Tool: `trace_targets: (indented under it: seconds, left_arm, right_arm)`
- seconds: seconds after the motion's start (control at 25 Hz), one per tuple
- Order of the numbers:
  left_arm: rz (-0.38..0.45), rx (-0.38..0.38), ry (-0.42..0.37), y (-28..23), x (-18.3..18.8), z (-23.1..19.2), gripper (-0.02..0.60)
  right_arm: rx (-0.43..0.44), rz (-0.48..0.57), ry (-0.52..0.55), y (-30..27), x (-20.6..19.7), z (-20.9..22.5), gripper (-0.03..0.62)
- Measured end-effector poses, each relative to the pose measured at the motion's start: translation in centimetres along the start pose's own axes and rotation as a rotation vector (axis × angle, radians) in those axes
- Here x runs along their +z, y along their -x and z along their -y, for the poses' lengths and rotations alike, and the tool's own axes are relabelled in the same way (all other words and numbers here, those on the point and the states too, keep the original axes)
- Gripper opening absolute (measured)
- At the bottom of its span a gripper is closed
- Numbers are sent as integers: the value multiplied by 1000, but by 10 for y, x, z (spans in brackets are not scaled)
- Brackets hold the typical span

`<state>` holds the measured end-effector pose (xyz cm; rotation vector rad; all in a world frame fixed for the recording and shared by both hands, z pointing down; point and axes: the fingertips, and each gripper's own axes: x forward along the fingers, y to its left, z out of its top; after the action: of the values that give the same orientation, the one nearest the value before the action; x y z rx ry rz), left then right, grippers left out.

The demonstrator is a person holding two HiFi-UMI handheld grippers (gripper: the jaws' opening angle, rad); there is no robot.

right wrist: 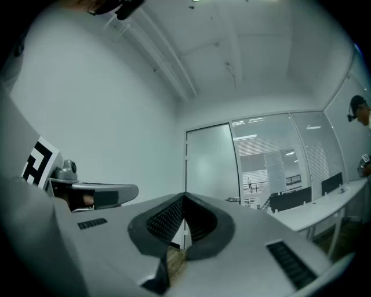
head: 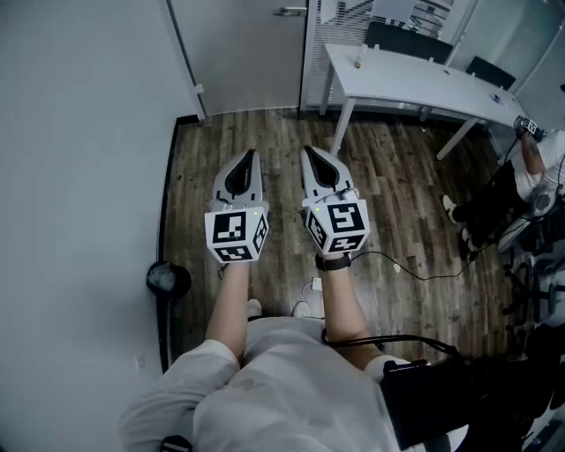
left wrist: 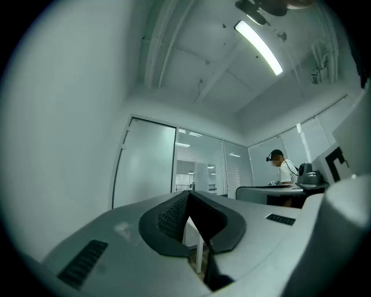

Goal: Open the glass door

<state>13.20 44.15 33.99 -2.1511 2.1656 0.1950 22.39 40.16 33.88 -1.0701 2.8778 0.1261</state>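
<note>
Black ribbed pads [left wrist: 169,217] of the left gripper [left wrist: 188,196] meet at their tips with nothing between them. The right gripper [right wrist: 184,198] has its jaws pressed together too, equally empty. Both are held side by side over the wood-plank floor [head: 397,177]. Ahead of them, well apart from the tips, stands the frosted glass door [head: 243,44], closed, with its handle [head: 290,11] at its right edge. Right of it is a white table [head: 424,79] with black chairs [head: 406,40] behind. Another person [head: 540,168] is at the far right.
</note>
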Motion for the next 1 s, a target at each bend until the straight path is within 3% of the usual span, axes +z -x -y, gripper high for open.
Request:
trace_targets:
  seconds: [0.28,0.52,0.68,1.0]
  left_arm:
    - [-1,48,16,-2,-12,25,2]
    - [-52,60,4,-1,-31,47,2]
    - [-52,59,5,-11,-30,42,2]
    - [-49,1,28,-73,-45,10,2]
  right_arm:
    - [-1,-7,-20,21,-4,30,2]
    - [12,-5,-78,33,-22,47,2]
    - [49,-17,-114,21,-31,46,2]
    - [20,-35,-102,-44,-43,63,2]
